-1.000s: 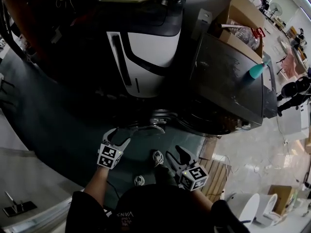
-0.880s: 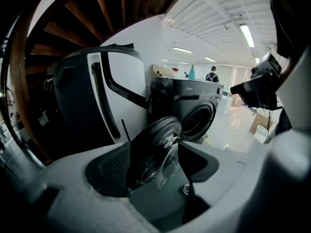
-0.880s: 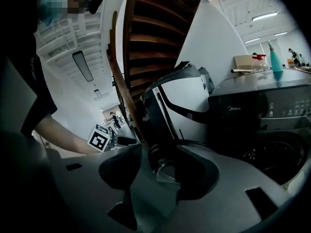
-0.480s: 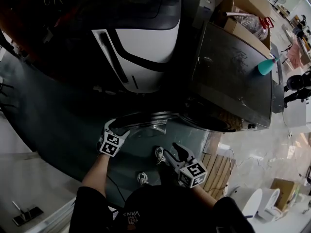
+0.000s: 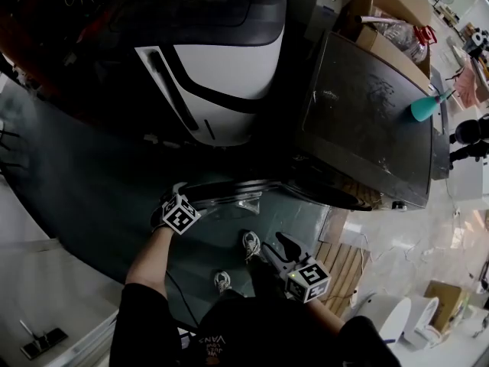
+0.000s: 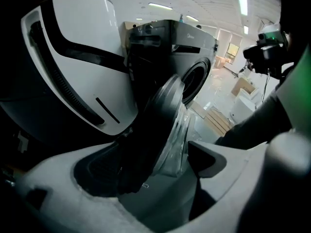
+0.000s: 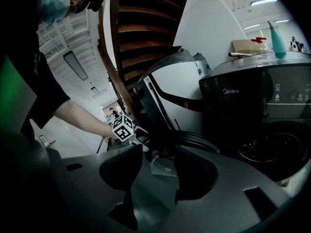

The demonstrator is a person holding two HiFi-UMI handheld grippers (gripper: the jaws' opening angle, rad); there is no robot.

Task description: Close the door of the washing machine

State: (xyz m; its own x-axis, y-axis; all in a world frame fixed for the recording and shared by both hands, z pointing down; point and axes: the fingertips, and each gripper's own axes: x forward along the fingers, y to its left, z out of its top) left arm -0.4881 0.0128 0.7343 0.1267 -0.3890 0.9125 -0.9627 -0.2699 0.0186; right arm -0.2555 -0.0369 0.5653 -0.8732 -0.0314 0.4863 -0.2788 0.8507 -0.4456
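Beside white appliance [image 5: 229, 75], left gripper [image 6: 153, 166] fingers [image 6: 209, 159] are opening astride door [image 6: 165, 115]; right gripper [image 7: 158, 163] wide.

Washing machine [image 5: 367, 121]: dk grey/black. Door [image 5: 229, 193]: black rim, clear glass. Appliance [image 5: 229, 67]: white w/ black stripes. Bottle [image 5: 426, 107]: teal. Box [image 5: 382, 17]: brown. Right gripper [image 5: 275, 241]: grey, cube w/ b&w squares. Shoes [image 5: 220, 281]: white.

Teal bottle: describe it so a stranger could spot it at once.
Find the dark front-loading washing machine beside the white appliance. On its flat top, near the cardboard box, stands the teal bottle. It alone is teal and narrow-necked; the clear bottle in the box has a red cap.
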